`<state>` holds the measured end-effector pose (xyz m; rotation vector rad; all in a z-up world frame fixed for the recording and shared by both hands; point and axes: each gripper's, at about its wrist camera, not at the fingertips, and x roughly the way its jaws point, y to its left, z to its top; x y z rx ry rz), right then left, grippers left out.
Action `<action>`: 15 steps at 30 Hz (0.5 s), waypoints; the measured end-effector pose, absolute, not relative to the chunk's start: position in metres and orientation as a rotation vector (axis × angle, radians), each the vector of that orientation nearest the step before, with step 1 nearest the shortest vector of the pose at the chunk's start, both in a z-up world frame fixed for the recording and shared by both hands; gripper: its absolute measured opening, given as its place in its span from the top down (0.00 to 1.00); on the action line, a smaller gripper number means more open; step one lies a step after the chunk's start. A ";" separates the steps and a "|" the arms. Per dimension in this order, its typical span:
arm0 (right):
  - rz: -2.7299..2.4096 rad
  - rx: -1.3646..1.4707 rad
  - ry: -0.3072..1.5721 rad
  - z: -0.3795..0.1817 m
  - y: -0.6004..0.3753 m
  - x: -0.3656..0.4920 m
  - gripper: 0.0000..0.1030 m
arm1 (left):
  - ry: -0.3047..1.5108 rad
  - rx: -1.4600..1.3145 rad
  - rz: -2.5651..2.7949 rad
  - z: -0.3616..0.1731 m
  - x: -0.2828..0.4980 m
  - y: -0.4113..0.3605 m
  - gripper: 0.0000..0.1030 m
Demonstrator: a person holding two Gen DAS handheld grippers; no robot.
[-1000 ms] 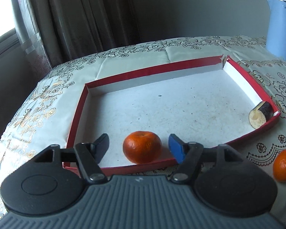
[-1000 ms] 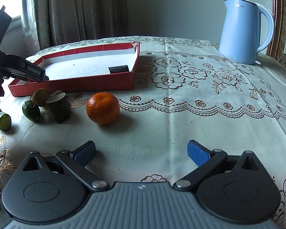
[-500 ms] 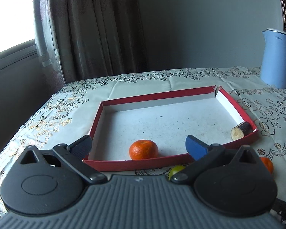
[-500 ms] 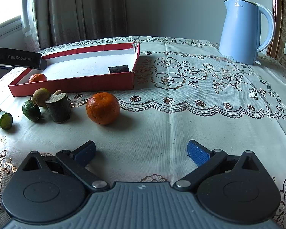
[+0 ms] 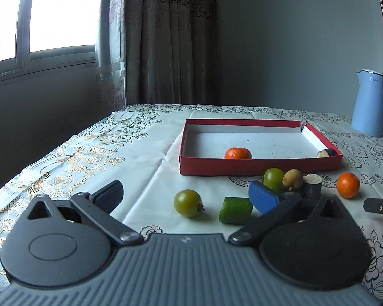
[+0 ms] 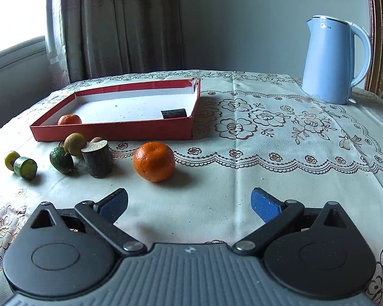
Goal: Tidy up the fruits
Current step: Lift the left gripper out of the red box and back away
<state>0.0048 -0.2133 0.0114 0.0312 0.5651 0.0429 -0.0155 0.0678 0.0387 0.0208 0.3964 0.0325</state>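
Observation:
A red box [image 5: 260,166] [image 6: 115,132] lies on the table with an orange [image 5: 238,153] [image 6: 69,119] and a dark cut piece [image 5: 326,152] [image 6: 173,113] inside. In front of it lie a yellow-green round fruit [image 5: 188,202] [image 6: 10,158], a green cut piece [image 5: 235,210] [image 6: 25,167], a green fruit [image 5: 273,179] [image 6: 61,163], a brownish fruit [image 5: 292,179] [image 6: 74,140], a dark stump piece [image 5: 312,186] [image 6: 97,158] and a second orange [image 5: 348,185] [image 6: 154,161]. My left gripper [image 5: 185,196] is open and empty, back from the fruits. My right gripper [image 6: 189,204] is open and empty, near the second orange.
A light blue kettle [image 6: 334,61] [image 5: 371,103] stands at the back right. The table carries a patterned cloth [image 6: 268,127]. The table's left edge [image 5: 51,158] falls off toward a window and curtain. The right gripper's tip shows at the left view's right edge [image 5: 380,207].
My left gripper has let go of the orange in the box and pulled back and up, away from the box. The right gripper has not moved.

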 end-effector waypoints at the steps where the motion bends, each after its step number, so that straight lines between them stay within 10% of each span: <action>1: 0.045 0.024 0.561 0.012 -0.212 0.005 0.00 | 0.398 0.022 0.041 0.035 -0.018 0.070 0.00; 15: 0.053 -0.106 0.556 0.014 -0.189 0.031 0.00 | 0.471 0.004 0.018 0.000 -0.021 0.072 0.00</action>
